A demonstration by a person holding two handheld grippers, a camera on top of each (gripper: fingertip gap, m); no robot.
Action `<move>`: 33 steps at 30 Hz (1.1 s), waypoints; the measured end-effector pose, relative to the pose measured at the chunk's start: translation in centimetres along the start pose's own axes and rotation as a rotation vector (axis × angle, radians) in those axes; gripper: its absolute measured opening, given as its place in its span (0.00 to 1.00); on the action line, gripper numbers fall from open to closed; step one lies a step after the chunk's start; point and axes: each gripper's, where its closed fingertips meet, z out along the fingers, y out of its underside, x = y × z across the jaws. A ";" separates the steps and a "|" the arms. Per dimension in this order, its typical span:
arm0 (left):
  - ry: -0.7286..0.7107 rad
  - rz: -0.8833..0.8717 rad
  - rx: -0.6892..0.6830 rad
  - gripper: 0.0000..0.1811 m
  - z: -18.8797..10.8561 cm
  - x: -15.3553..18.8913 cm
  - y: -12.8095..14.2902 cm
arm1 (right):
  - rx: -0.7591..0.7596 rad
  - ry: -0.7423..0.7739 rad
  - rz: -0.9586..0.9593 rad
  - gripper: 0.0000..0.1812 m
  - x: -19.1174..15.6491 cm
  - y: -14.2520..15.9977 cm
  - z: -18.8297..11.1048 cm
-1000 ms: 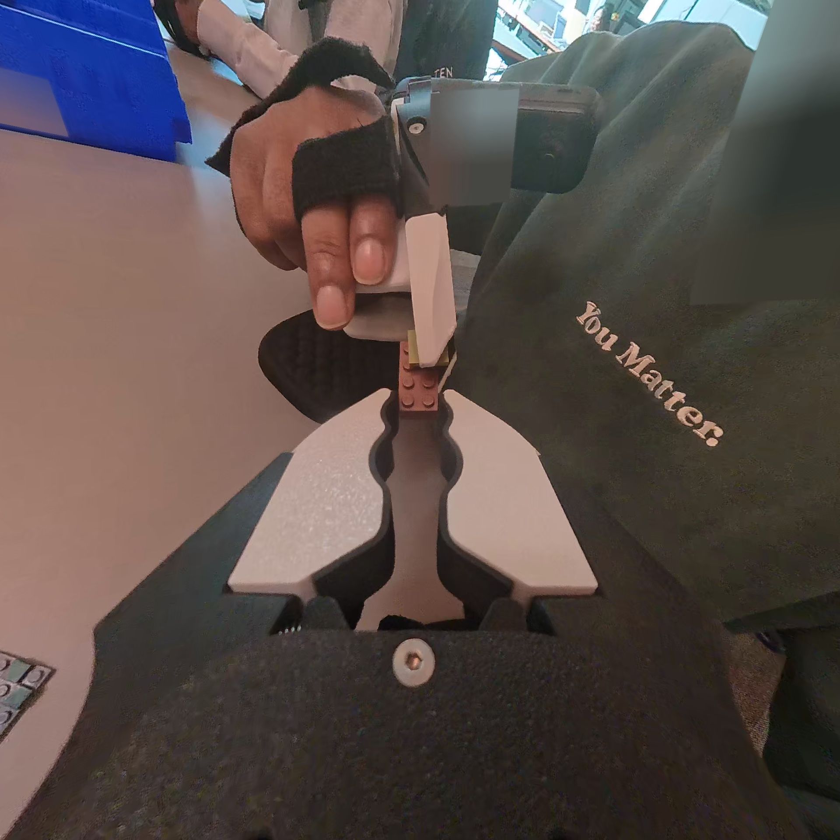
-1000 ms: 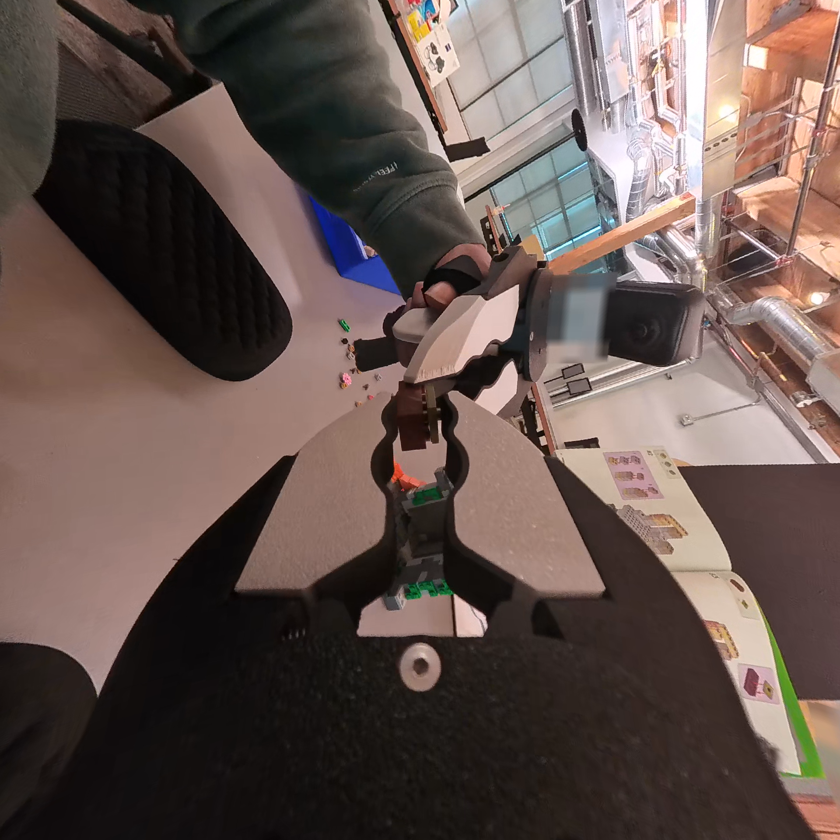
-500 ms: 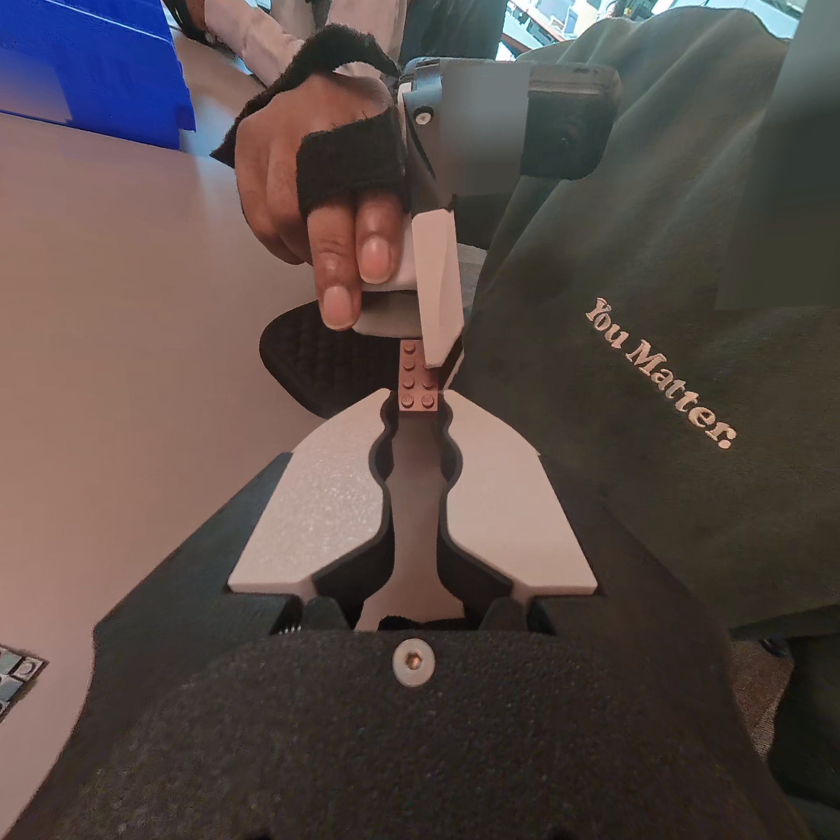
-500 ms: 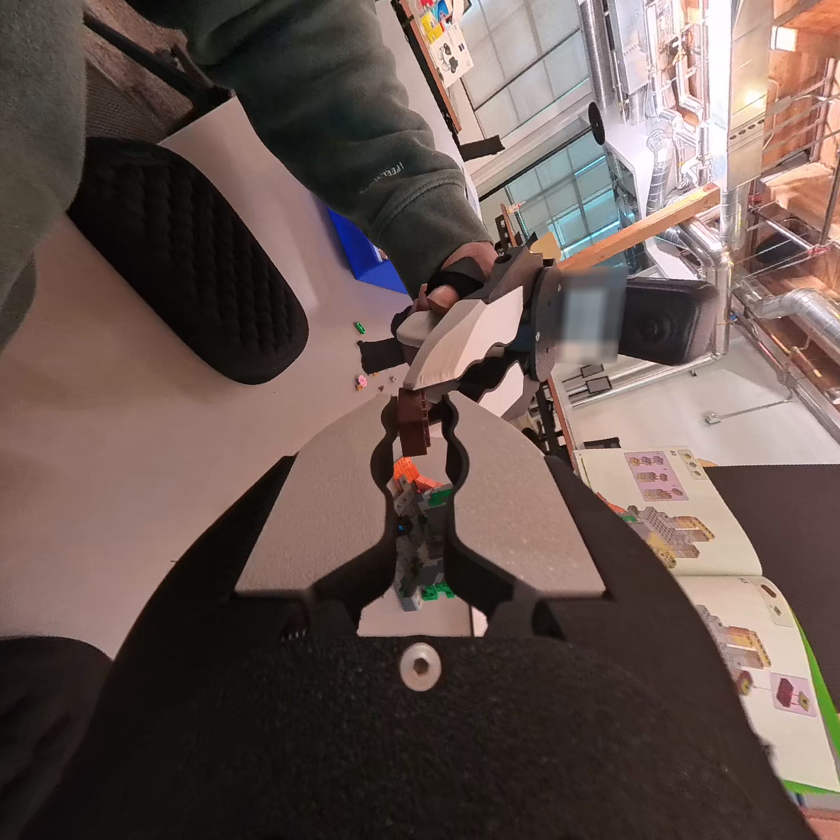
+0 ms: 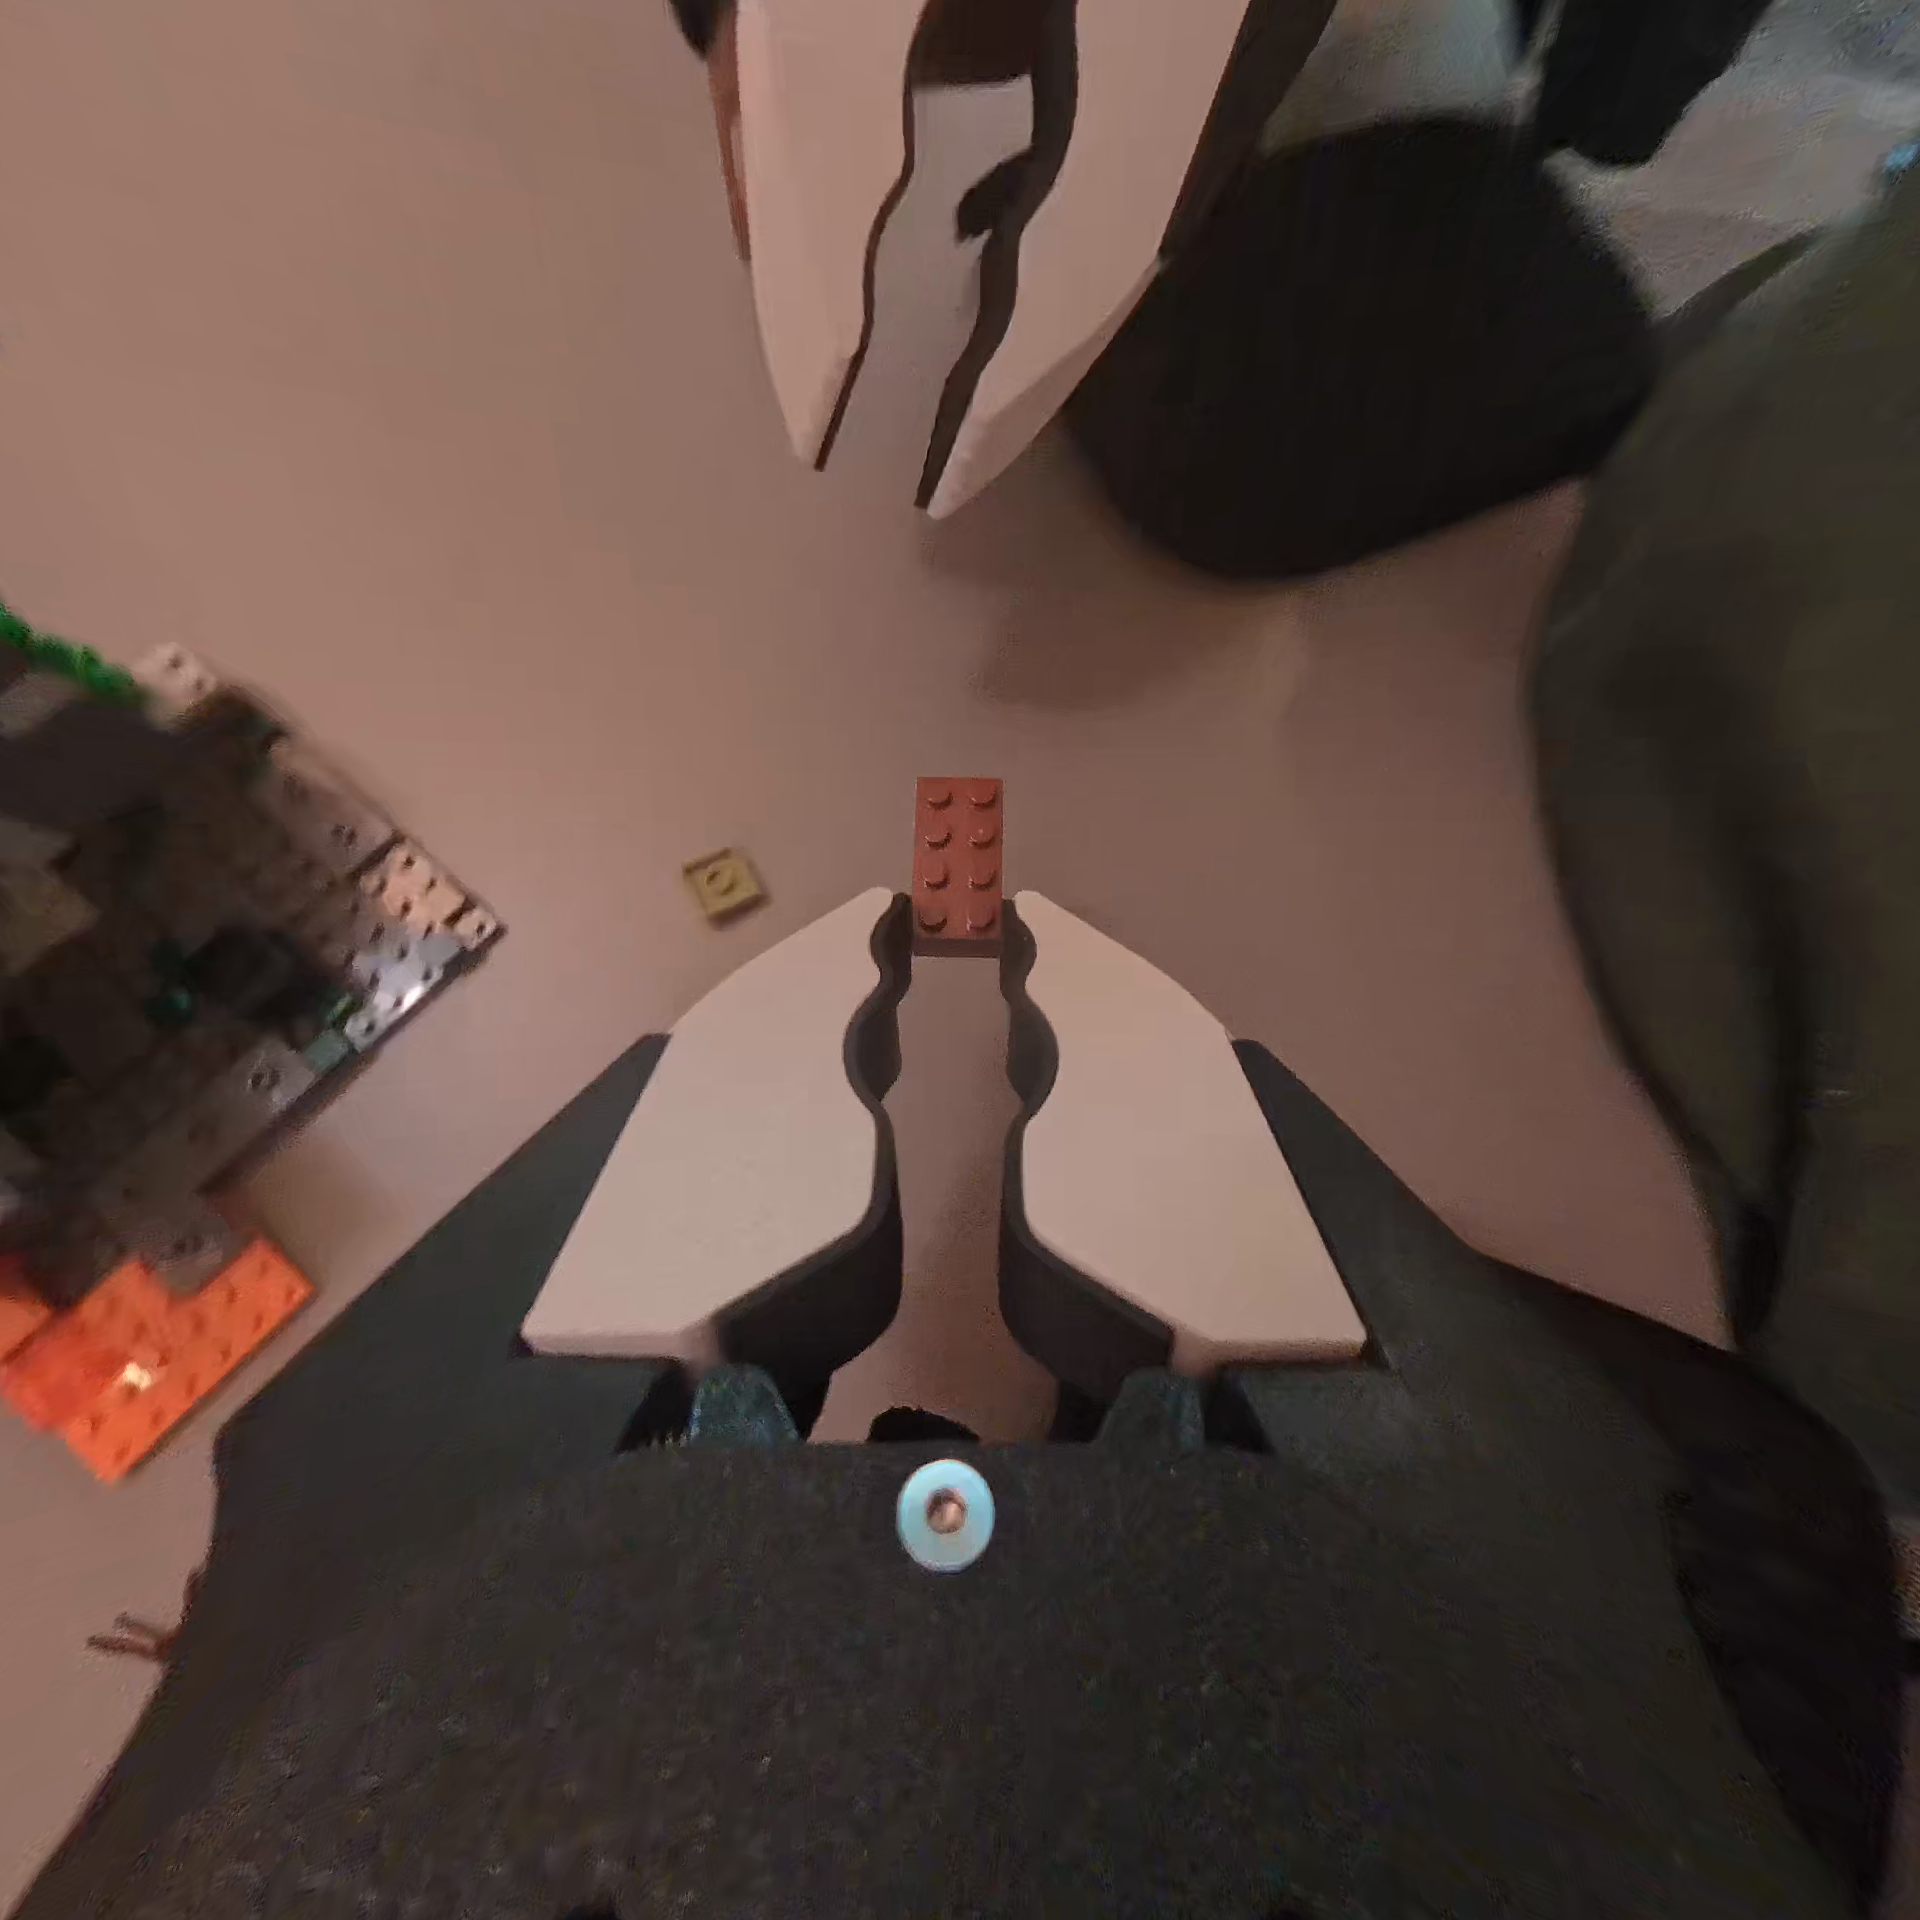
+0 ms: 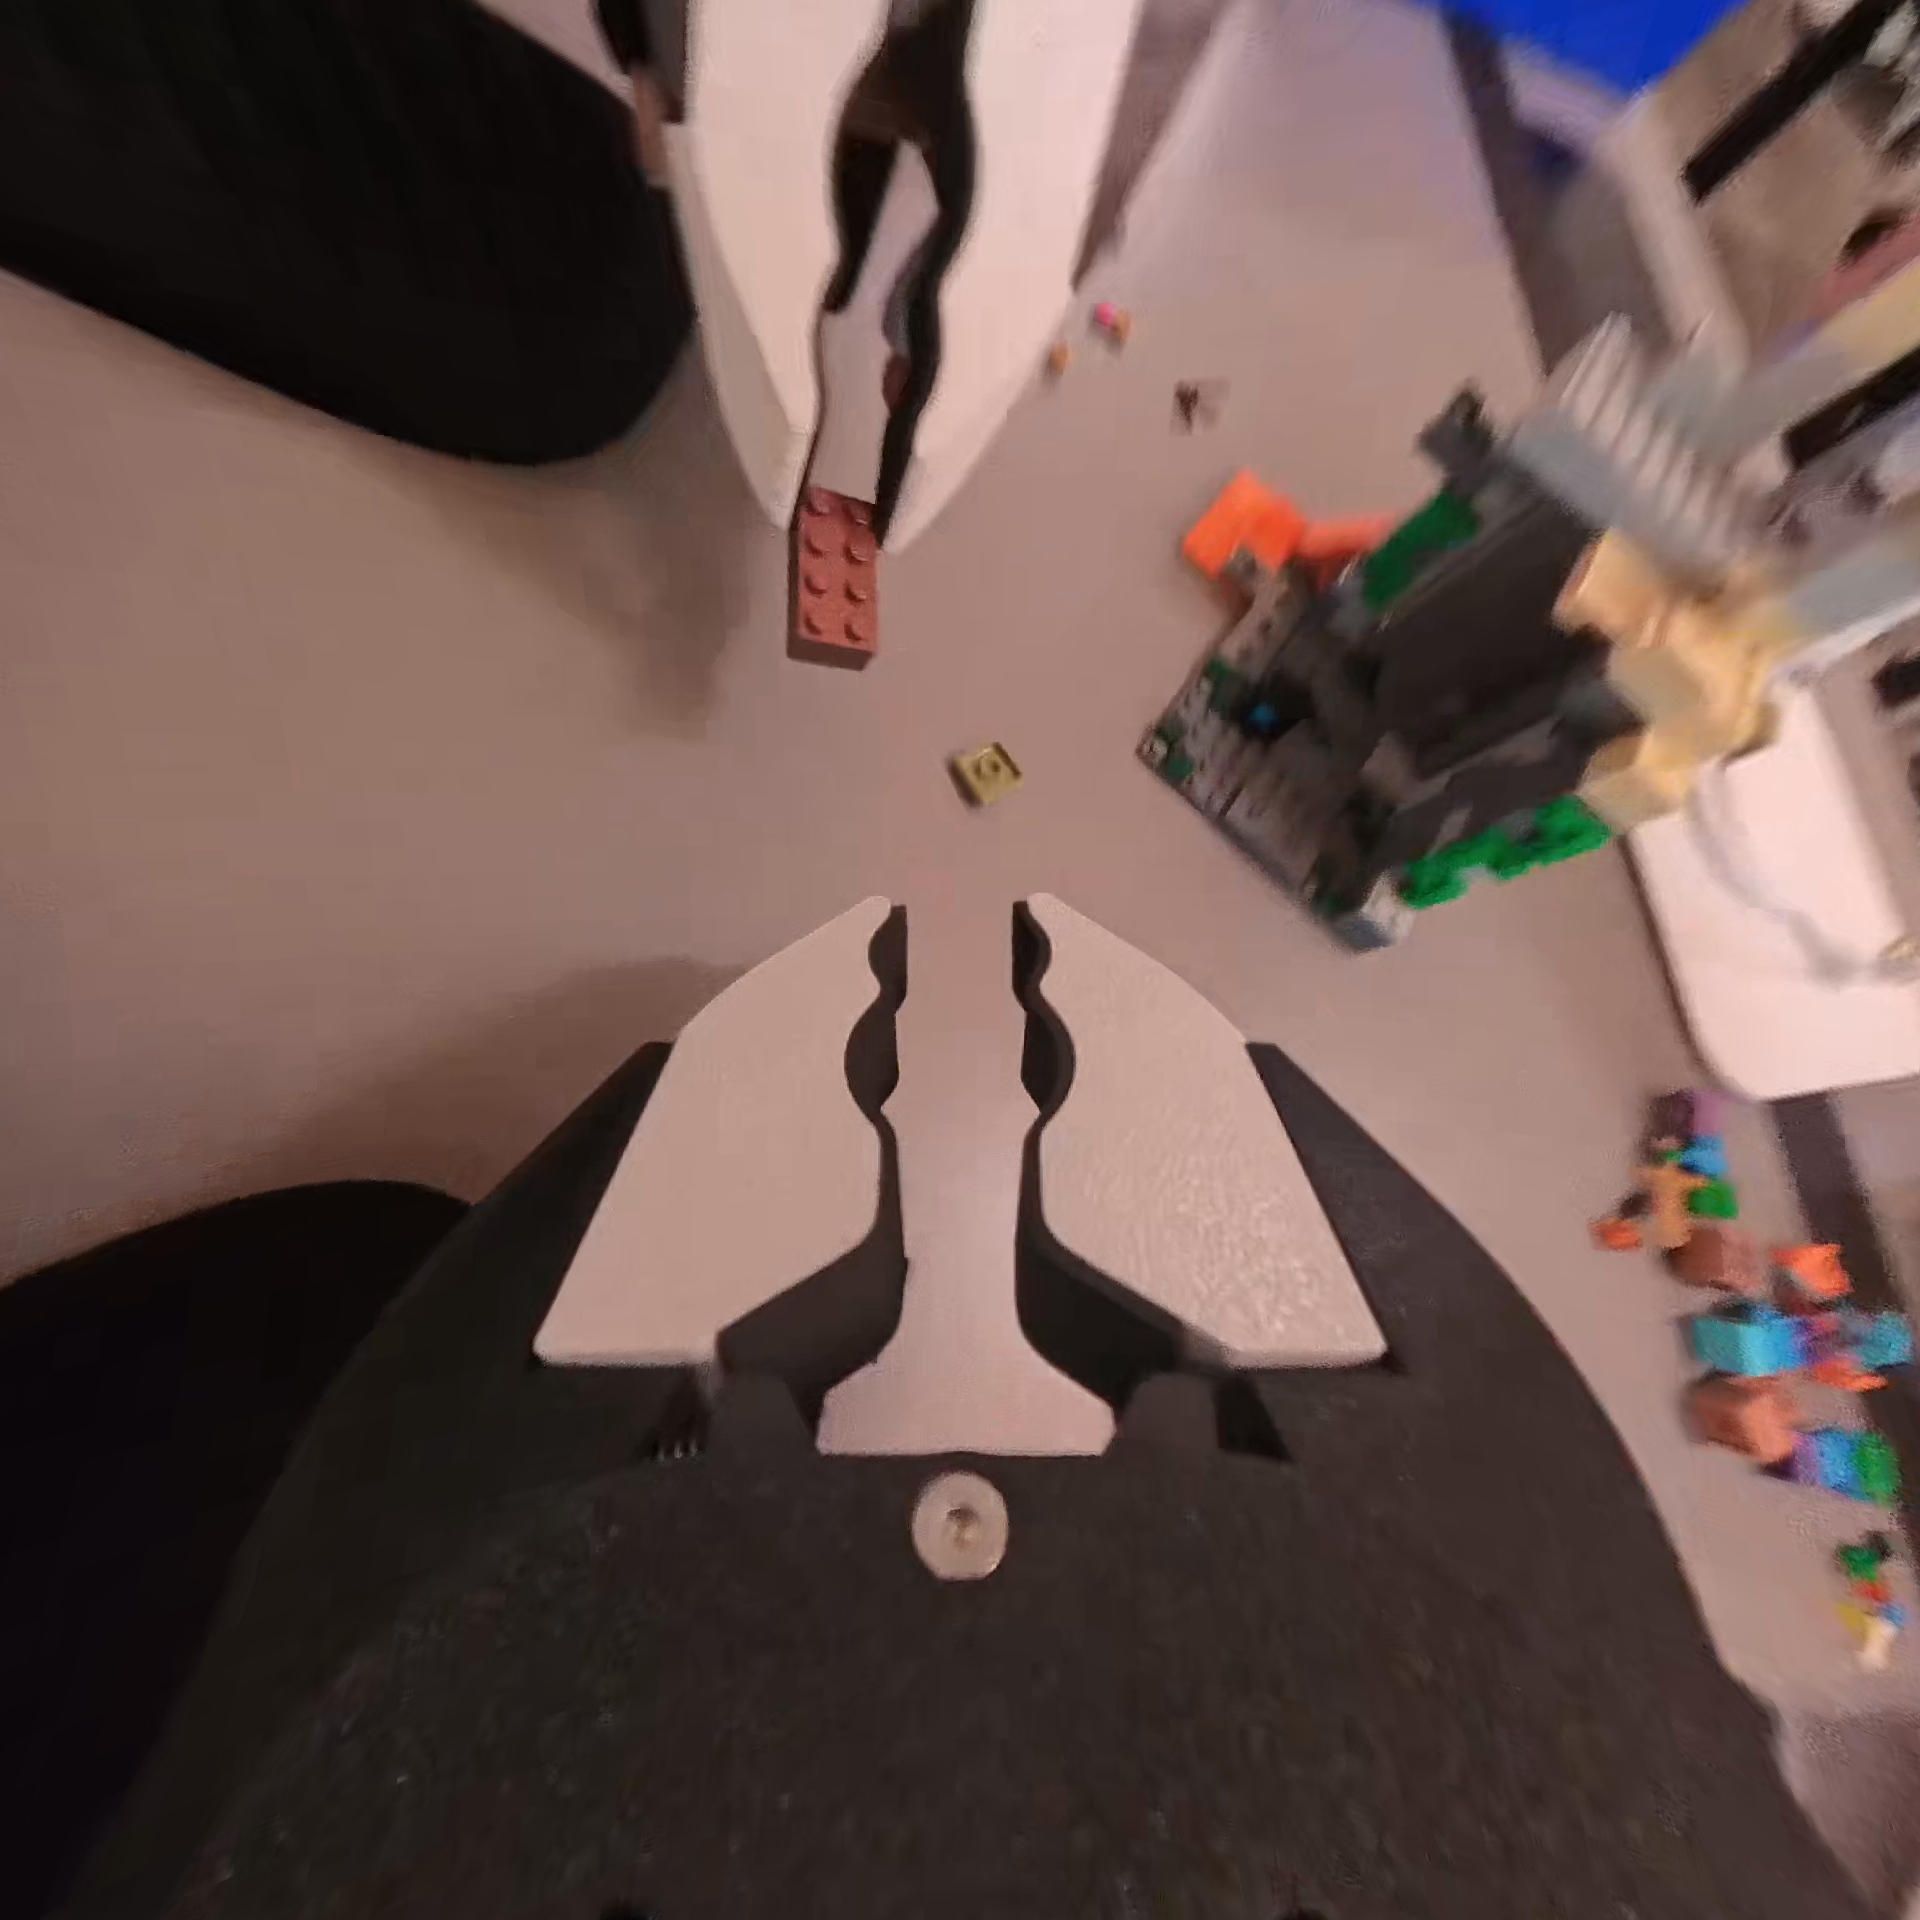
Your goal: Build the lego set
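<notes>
My left gripper [image 5: 956,914] is shut on a brown 2x4 brick [image 5: 958,868], which sticks out past its tips, studs up, above the table. In the right wrist view the same brick [image 6: 836,582] hangs from the left gripper [image 6: 847,509] at the top. My right gripper [image 6: 958,909] is slightly open and empty; it also shows in the left wrist view [image 5: 878,483], apart from the brick. A small olive tile [image 5: 725,884] lies loose on the table between the grippers and also shows in the right wrist view [image 6: 985,774]. The partly built lego model [image 6: 1455,675] stands to the right.
The model [image 5: 208,935] with its orange plate [image 5: 156,1340] is at the left of the left wrist view. A black pad [image 5: 1351,364] lies behind the right gripper. A white booklet [image 6: 1818,935] and several loose coloured pieces [image 6: 1766,1351] lie at the right. The grippers' ends are close to 8 centimetres from one another. From the left gripper's tips to the small olive tile [image 5: 725,884] is close to 7 centimetres. It is also in sight in the right wrist view [image 6: 987,757].
Both grippers have swung down to face the table and moved apart. The olive tile has left the right gripper and lies on the table. The left gripper still holds the brown brick.
</notes>
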 end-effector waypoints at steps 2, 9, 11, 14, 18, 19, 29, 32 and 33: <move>-0.062 -0.009 -0.032 0.09 0.8 -0.8 1.6 | -0.028 -0.043 0.062 0.11 0.0 0.4 1.5; -0.185 -0.015 -0.068 0.09 2.7 -2.2 3.9 | -0.108 -0.197 0.003 0.13 0.5 -0.3 6.3; -0.202 -0.014 -0.058 0.09 2.9 -2.3 3.9 | -0.131 -0.235 -0.003 0.14 0.8 -0.2 7.3; -0.222 0.001 -0.056 0.09 3.0 -2.5 4.1 | -0.163 -0.292 0.018 0.14 0.6 -0.1 8.3; -0.211 -0.002 -0.021 0.13 2.7 -2.4 4.2 | -0.201 -0.312 -0.011 0.14 0.5 0.6 9.0; -0.206 -0.007 -0.008 0.13 2.6 -2.4 4.1 | -0.194 -0.316 -0.006 0.11 0.5 0.5 9.0; -0.296 0.053 0.188 0.11 0.6 -3.0 1.2 | 0.045 -0.469 0.323 0.00 -0.4 -2.6 6.3; -0.345 0.091 0.155 0.10 0.8 -3.4 1.3 | 0.015 -0.401 0.271 0.00 -0.3 -1.8 6.3; -0.345 0.102 0.138 0.09 0.8 -3.4 1.6 | 0.002 -0.384 0.252 0.00 -0.3 -1.6 6.4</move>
